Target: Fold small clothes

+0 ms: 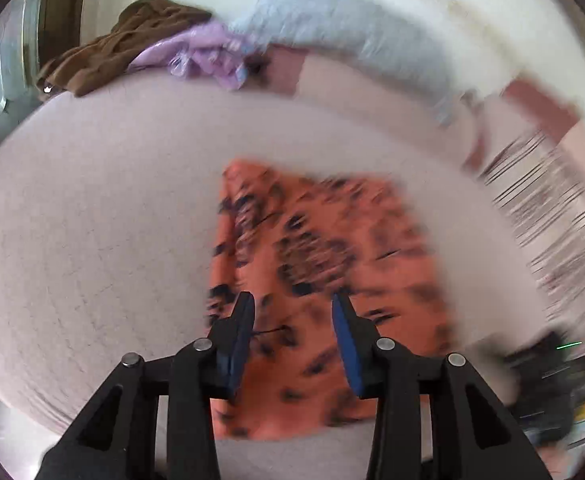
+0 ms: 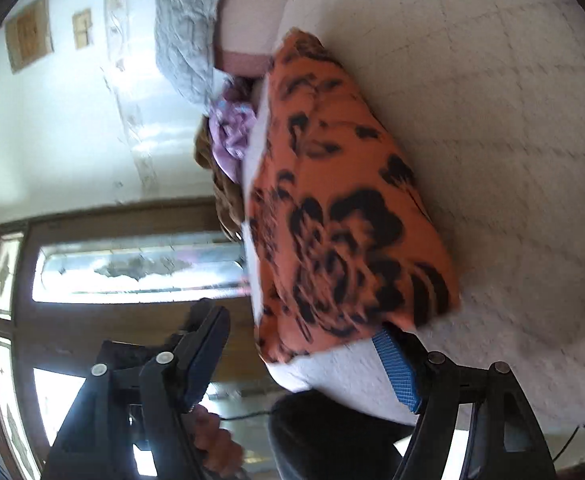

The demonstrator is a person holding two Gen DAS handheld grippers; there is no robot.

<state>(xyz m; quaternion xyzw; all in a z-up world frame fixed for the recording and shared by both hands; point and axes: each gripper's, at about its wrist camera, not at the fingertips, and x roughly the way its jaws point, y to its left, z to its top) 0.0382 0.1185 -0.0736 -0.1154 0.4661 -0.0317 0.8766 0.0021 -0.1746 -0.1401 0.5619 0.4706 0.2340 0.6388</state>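
Note:
An orange garment with a black flower print (image 1: 324, 280) lies folded on the pale quilted bed cover (image 1: 92, 220). My left gripper (image 1: 292, 304) hovers over the garment's near part. Its blue-padded fingers (image 1: 346, 336) stand apart with only cloth beneath them. In the right wrist view, which is rolled on its side, the same garment (image 2: 344, 208) lies on the bed cover (image 2: 512, 140). My right gripper (image 2: 304, 332) stands wide open at its near edge. One blue pad (image 2: 398, 368) sits just by the garment's corner, and I cannot tell whether it touches the corner.
A brown garment (image 1: 120, 48) and a lilac one (image 1: 204, 56) lie heaped at the bed's far edge, beside a grey quilted pillow (image 1: 352, 28). A striped cloth (image 1: 552, 208) lies on the right. A wooden door with glass panes (image 2: 132, 268), a hand (image 2: 216, 444) and a dark trouser leg (image 2: 332, 436) show.

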